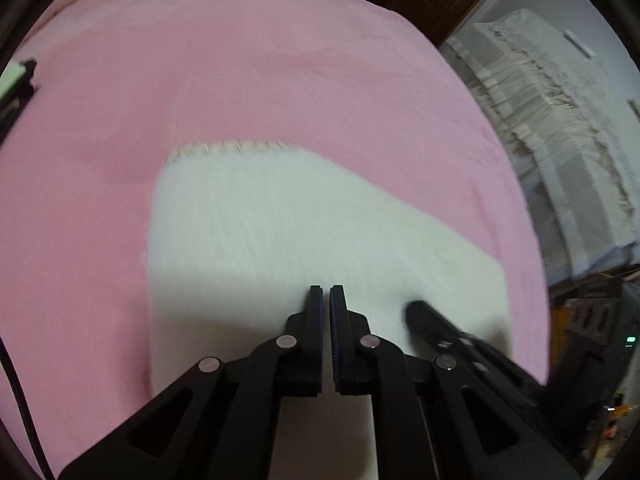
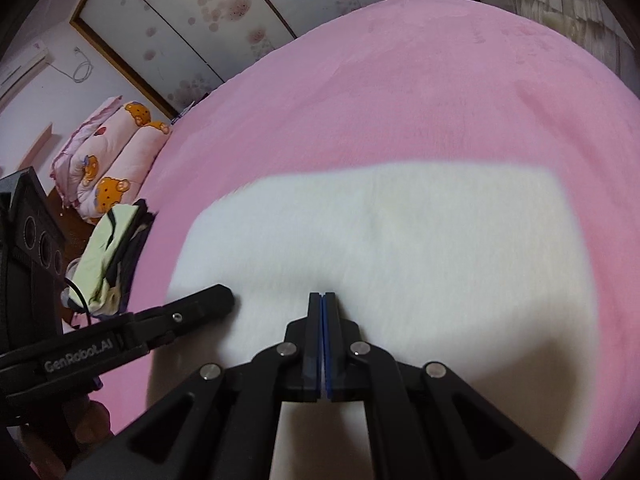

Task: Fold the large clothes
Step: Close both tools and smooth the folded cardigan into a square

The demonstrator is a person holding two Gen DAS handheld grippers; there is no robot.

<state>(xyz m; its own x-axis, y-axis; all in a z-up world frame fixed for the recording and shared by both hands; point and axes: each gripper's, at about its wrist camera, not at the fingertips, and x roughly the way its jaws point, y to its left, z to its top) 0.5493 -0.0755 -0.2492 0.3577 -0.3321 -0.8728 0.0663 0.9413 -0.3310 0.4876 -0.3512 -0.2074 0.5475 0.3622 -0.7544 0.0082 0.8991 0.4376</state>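
White fluffy garment (image 1: 280, 232) is laid out flat on the pink bedspread (image 1: 240, 80), toward the near edge of the bed, and it looks already folded down into a rough rectangle. A zipper-like toothed edge (image 1: 232, 147) can be made out along its far side in the left wrist view, so it's probably a fleece jacket or similar, though that can't be confirmed.

Left gripper (image 1: 325, 290) is held low over the near part of the garment with its fingers almost together, only a thin gap left between the pads. Whether any fabric is pinched in there can't be told. Right gripper (image 2: 322, 295) is seen with its pads pressed fully together; a thin pale strip shows lower down between them, which might be fabric, but it's too small to call. Both grippers are kept side by side near the same edge, presumably so that edge can be lifted evenly and carried over for another fold, or so the last fold can be pressed flat.

Only one bit of writing can be read: "GenRobot.AI" (image 2: 78, 354), printed on the side of the left gripper as seen from the right wrist view.

Off the bed's left side, a bear-print quilt (image 2: 112, 156) and a pile of other clothes (image 2: 108, 260) are parked, likely kept out of the folding area.
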